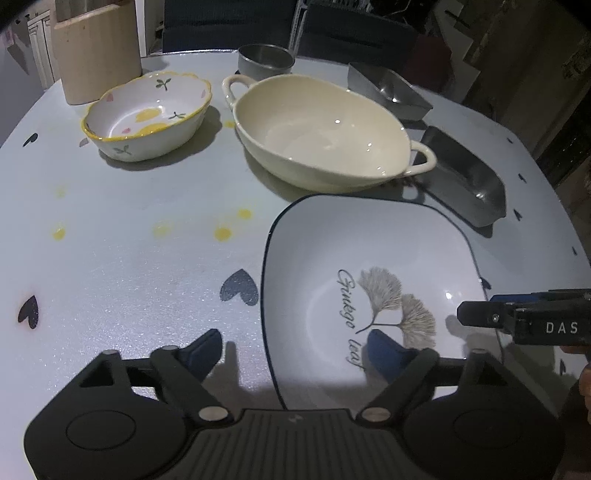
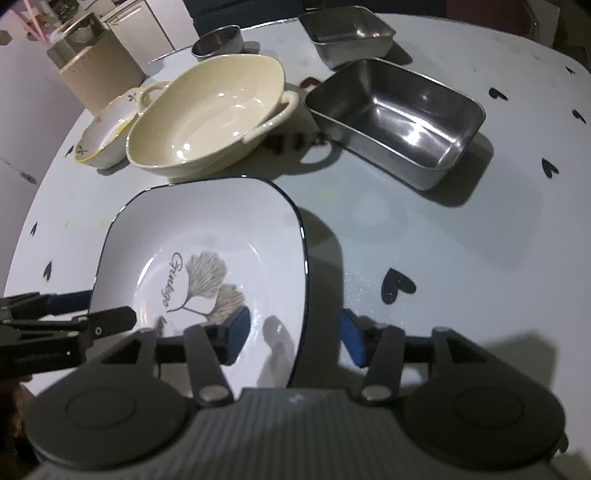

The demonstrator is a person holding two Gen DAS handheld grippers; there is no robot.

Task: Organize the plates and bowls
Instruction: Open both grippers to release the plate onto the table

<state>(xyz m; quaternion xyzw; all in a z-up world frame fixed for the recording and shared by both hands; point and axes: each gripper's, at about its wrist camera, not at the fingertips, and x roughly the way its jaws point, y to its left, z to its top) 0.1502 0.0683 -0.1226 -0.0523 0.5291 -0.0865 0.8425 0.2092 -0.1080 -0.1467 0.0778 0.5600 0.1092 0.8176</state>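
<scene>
A square white plate with a dark rim and a ginkgo leaf print lies on the table near me. My left gripper is open and straddles the plate's left rim, one finger inside and one outside. My right gripper is open and straddles its right rim the same way. A cream oval dish with two handles sits behind the plate. A floral bowl with a yellow rim sits left of the dish.
Two rectangular steel trays stand at the right and back right. A small round steel bowl is at the back. A wooden holder stands at the back left. The tablecloth has heart prints.
</scene>
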